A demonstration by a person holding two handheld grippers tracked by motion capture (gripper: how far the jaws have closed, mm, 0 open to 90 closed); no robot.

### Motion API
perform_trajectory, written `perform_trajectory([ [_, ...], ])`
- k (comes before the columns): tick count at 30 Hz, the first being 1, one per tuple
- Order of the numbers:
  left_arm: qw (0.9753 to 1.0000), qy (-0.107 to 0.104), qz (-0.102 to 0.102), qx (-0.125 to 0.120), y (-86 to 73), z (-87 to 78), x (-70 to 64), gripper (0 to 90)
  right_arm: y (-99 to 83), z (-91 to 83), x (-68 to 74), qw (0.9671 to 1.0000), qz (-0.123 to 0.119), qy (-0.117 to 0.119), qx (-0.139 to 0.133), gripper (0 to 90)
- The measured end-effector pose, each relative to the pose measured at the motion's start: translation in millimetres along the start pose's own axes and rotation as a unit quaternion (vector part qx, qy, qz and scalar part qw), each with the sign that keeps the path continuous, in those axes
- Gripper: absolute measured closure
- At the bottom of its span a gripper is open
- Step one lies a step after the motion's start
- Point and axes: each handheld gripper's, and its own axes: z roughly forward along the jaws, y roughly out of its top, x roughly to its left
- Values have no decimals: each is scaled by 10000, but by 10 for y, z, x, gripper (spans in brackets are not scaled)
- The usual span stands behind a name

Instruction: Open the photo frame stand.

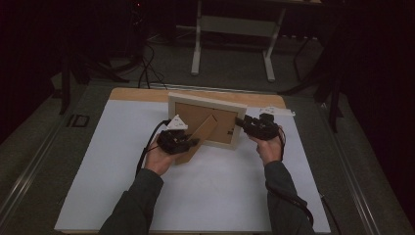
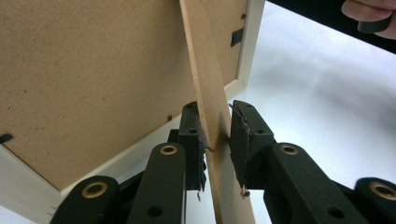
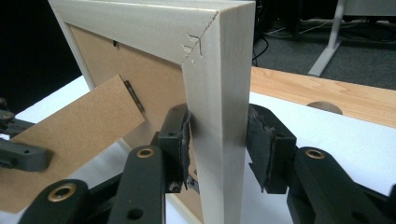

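Picture frame (image 1: 207, 120) held upright, back side showing.
Left gripper (image 2: 217, 144) clamps the easel stand (image 2: 205, 88); right gripper (image 3: 218, 149) clamps the frame's side rail.

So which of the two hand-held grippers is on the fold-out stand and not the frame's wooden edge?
The left hand-held gripper: its jaws straddle the thin brown stand, while the right hand-held gripper straddles the picture frame edge.

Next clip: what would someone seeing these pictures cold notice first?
The pale wooden picture frame standing upright at the middle of the white table, its brown back toward the person. The right gripper has its jaws around the frame's side rail, and the left gripper has its jaws around the brown easel stand swung out from the back.
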Motion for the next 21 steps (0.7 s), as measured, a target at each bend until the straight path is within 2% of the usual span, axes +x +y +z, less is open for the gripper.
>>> perform_trajectory([
  [6, 10000, 70, -35, 18, -34, 22, 5, 780, 0, -1, 13, 10000, -35, -18, -8, 594],
  [7, 9998, 176, 5, 61, -45, 33, 11, 779, 1, -2, 21, 10000, -41, -28, -13, 591],
  [9, 9998, 188, -25, 74, -62, 48, 22, 782, -1, -2, 31, 10000, -55, -22, -28, 587],
  [15, 9992, 344, 111, 141, -62, 59, 11, 778, -10, -10, 37, 9999, -90, -2, -47, 586],
  [21, 9988, 424, 150, 169, -54, 67, 25, 774, -13, -13, 42, 9999, -110, 27, -54, 590],
])
